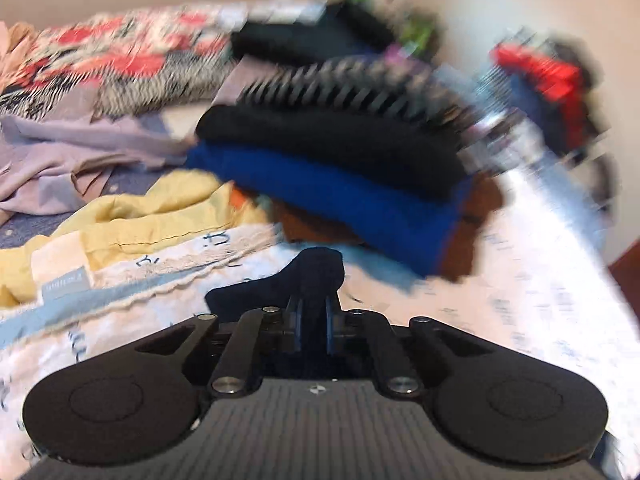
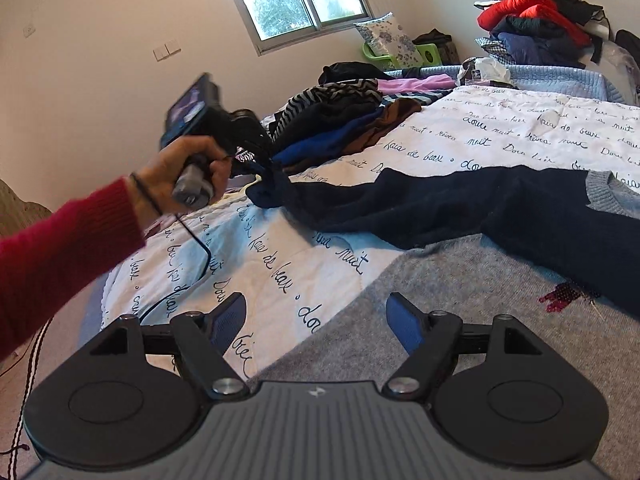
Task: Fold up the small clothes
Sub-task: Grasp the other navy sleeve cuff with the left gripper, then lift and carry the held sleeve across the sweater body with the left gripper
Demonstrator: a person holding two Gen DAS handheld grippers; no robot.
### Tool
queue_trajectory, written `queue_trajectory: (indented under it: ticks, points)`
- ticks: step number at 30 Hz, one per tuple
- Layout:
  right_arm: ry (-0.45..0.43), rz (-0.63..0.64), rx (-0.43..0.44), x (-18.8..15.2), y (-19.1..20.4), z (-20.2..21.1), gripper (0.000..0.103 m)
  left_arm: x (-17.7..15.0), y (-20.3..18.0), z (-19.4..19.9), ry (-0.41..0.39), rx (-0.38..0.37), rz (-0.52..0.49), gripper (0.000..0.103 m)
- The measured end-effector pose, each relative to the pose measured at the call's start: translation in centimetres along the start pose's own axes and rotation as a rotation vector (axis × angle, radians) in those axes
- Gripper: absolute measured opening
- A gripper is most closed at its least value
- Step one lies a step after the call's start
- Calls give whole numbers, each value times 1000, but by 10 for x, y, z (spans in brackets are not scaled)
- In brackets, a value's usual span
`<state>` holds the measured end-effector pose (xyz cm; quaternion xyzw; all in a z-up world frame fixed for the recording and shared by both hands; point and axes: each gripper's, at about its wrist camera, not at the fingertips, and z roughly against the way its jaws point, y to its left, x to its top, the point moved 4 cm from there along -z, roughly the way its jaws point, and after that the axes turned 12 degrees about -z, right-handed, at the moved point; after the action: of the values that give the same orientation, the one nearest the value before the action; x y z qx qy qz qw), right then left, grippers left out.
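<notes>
Left gripper (image 1: pixel 311 304) jaws clamped on navy sleeve (image 2: pixel 400 204); right gripper (image 2: pixel 316 320) jaws apart, empty.

Left claw (image 1: pixel 311 312): matte black linkage arms, silver pivot screws, blue finger pads, ribbed grey housing with small white emblem. Right claw (image 2: pixel 316 322): identical build. Left hand (image 2: pixel 176 176): red knitted sleeve (image 2: pixel 60 240), thin black wristband (image 2: pixel 146 194).
</notes>
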<state>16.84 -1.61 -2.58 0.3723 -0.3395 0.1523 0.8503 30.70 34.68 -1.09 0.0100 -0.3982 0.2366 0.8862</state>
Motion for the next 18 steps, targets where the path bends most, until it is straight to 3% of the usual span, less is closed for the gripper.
queue_trajectory:
  ticks: [3,7,9,13,14,16,18]
  points:
    - [5,-21,-8,-4,-5,4,77,-36,12,37,-66,-85,0,11]
    - [15,-49,-13,-9,-12,10,77,-82,32,58,15,-35,-40,14]
    - [20,-70,-10,-9,-15,12,77,-95,45,63,61,-26,-8,17]
    - [20,-109,-16,-7,-20,12,77,-98,63,79,21,-37,64,23]
    - [19,-112,-20,-8,-20,12,77,-97,64,82,0,-46,76,26]
    - [20,-111,-24,-9,-19,12,77,-97,64,86,-26,-91,114,53]
    - [24,-108,-22,-10,-16,13,77,-100,65,86,-32,-151,196,65]
